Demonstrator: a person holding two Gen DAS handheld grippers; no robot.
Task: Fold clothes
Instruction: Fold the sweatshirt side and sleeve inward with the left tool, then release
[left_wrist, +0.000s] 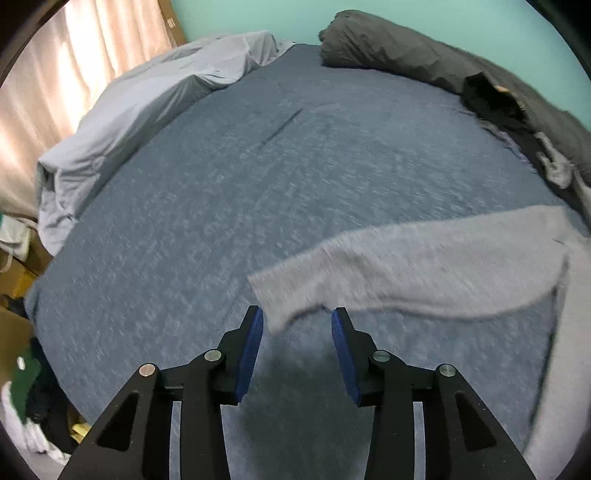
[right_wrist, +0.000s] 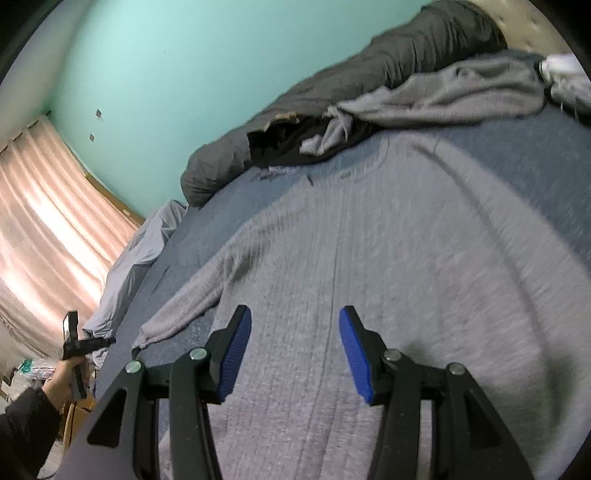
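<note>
Now a grey knit sweater (right_wrist: 369, 258) lies spread flat on the bed (left_wrist: 221, 203), its sleeve (left_wrist: 406, 273) stretched out across the blue sheet. Just above the cuff hangs the left gripper (left_wrist: 297, 326), jaws apart and holding nothing. Over the sweater's body hovers the right gripper (right_wrist: 295, 325), likewise spread and empty. A dark grey duvet (right_wrist: 332, 103) is bunched along the bed's far edge.

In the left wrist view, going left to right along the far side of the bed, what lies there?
Pink curtain → light blue-grey bedding heap → rolled dark grey duvet → black garment → small crumpled grey cloth. All of them border the blue bedsheet.
</note>
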